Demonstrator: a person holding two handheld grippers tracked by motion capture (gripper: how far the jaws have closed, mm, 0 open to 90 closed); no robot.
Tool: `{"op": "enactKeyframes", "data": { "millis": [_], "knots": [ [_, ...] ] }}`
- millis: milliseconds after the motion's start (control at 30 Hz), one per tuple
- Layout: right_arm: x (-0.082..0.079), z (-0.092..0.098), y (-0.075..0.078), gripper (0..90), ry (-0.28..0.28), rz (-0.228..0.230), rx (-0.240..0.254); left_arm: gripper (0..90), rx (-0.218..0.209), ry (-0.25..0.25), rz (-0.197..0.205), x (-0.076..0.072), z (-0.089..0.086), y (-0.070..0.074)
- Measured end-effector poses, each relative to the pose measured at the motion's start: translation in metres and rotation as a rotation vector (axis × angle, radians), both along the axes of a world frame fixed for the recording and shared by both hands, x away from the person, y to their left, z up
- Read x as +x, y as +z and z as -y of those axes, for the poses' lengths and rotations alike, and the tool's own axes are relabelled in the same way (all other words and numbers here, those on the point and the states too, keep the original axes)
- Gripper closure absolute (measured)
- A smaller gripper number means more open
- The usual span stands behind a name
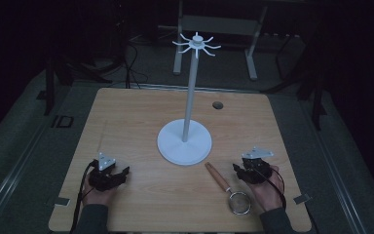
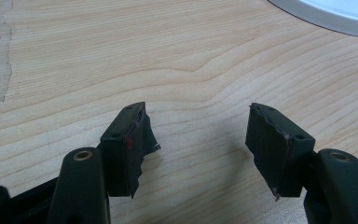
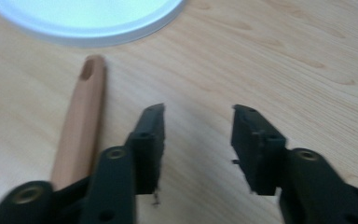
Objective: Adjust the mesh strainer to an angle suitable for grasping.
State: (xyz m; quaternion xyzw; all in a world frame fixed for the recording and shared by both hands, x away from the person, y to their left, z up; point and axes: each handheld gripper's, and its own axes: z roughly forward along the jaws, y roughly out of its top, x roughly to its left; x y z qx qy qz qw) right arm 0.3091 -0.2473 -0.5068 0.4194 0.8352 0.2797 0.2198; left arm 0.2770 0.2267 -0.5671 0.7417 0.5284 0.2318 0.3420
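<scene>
Pale wood-grain table [image 1: 141, 122] sits in a dark room, a white hook stand [image 1: 184, 141] at its centre. Left gripper [image 1: 122, 174] and right gripper [image 1: 237, 169] rest near, both spread wide and empty. Between stand and right gripper lies a wooden-handled strainer [image 1: 229, 189].

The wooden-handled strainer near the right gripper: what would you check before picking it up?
1. Right gripper open: ok.
2. Nothing between its jaws: ok.
3. Small wire-mesh strainer with a wooden handle lying flat, free of the white round-based hook stand: ok.
4. Handle between the jaws: not ok, it lies beside them.
5. Left gripper open and apart from it: ok.
6. Hole in handle end fits a hook: cannot tell.
</scene>
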Motion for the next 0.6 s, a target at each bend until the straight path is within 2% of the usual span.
{"op": "enactKeyframes", "data": {
  "millis": [167,367,400,600],
  "knots": [
    [-0.007,-0.011,0.009,59.9,0.056,-0.012,-0.057,39.3,0.001,-0.001,0.003,0.000,0.000,0.000],
    [-0.011,-0.019,0.015,60.2,0.068,-0.032,-0.056,39.3,0.001,0.000,0.003,0.000,0.000,0.000],
    [-0.012,-0.022,0.016,60.3,0.076,-0.057,-0.054,39.3,0.002,0.000,0.003,0.000,0.000,0.000],
    [-0.015,-0.030,0.018,60.0,0.092,-0.110,-0.052,39.3,0.002,0.000,0.004,0.000,0.000,0.000]
  ]
}}
